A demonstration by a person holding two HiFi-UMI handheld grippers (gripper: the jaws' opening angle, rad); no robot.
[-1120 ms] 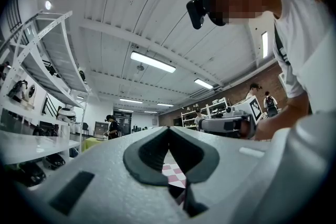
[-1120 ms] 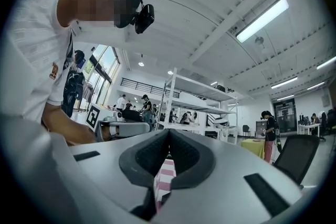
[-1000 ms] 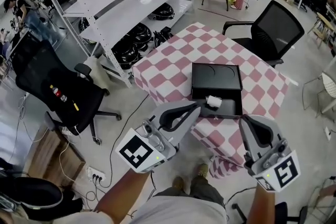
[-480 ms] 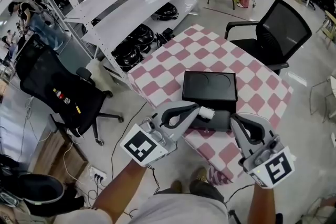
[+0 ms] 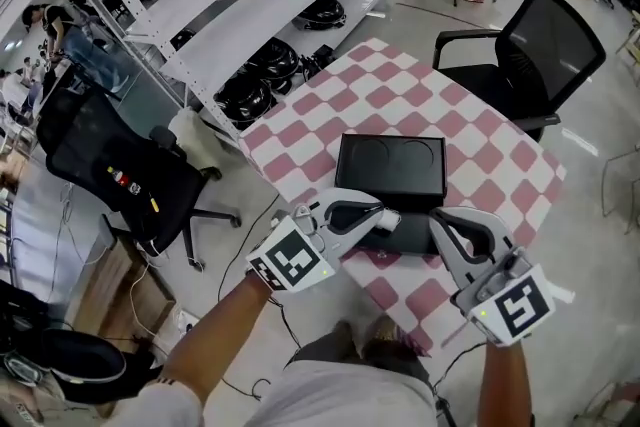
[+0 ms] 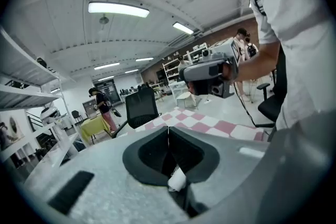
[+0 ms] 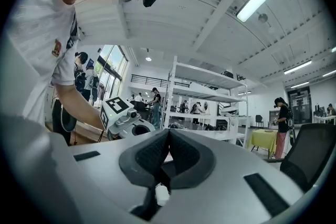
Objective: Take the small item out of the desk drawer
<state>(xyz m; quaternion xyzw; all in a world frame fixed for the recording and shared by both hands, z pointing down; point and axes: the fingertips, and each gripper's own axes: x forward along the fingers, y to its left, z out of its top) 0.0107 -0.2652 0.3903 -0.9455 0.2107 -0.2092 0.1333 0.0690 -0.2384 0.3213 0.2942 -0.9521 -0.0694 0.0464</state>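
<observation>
Checkered desk is bearing a black drawer unit, its drawer standing open toward the front edge; the small white item is lying at the drawer's left end beside the left gripper (jaws together, empty); the right gripper is hovering closed nearby.

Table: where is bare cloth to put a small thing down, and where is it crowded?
Bare cloth lies beyond the black box, toward the chair; also left of the box, toward the shelves, and right of it. Crowded: the near edge, where the open drawer, the left tongs and the right tongs meet.
</observation>
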